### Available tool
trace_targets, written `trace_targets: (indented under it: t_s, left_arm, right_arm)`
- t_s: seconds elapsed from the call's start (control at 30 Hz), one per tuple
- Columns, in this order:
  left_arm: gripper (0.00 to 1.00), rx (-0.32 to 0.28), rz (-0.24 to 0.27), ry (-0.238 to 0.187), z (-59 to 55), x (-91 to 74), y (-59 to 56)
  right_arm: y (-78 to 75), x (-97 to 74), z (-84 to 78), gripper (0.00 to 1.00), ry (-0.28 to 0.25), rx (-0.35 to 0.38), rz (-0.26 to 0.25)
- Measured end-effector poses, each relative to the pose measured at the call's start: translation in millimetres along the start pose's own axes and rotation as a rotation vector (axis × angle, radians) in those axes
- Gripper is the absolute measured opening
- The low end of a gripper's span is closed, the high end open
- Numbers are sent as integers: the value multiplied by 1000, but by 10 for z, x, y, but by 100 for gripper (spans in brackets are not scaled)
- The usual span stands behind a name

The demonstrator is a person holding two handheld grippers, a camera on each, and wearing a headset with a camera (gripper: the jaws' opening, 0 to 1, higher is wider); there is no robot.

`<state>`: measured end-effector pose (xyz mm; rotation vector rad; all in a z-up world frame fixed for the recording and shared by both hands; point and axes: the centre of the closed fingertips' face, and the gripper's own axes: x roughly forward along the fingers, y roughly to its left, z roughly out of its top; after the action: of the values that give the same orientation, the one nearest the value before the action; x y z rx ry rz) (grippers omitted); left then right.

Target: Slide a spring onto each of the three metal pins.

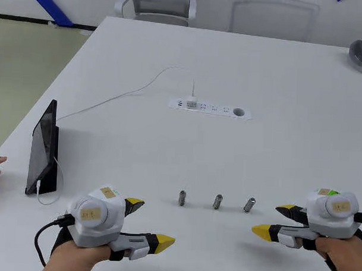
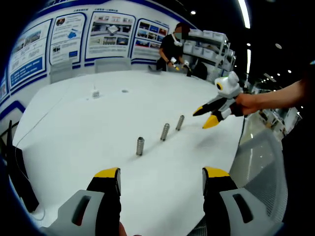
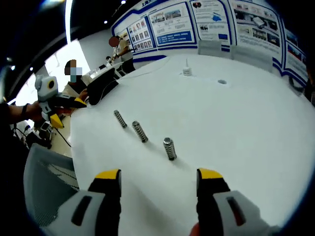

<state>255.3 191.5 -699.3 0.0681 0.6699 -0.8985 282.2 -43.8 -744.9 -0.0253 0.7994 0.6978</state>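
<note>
Both white, yellow-tipped hand-held grippers are hovering low over the white tabletop (image 1: 278, 85). The left gripper (image 1: 151, 222) and the right gripper (image 1: 272, 219) are each spreading their jaws wide, with nothing between them. Three short coiled metal springs (image 1: 218, 201) are standing upright in a row between the two grippers, apart from both. Bare table is lying open all around the row. A black tablet (image 1: 44, 148) is leaning near the left edge, and a white power strip (image 1: 209, 108) is lying farther back.

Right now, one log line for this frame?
left gripper: open, empty | right gripper: open, empty | springs: three standing in row on table between them
</note>
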Motion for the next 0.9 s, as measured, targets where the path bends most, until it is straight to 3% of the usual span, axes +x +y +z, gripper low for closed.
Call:
trace_targets:
  t_s: [0.4, 0.9]
  left_arm:
    - [69, -10, 5, 6, -33, 47, 24]
    - [70, -30, 10, 15, -90, 86, 66]
  right_arm:
    - [177, -165, 18, 76, -87, 73, -4]
    - [397, -315, -131, 85, -115, 118, -12]
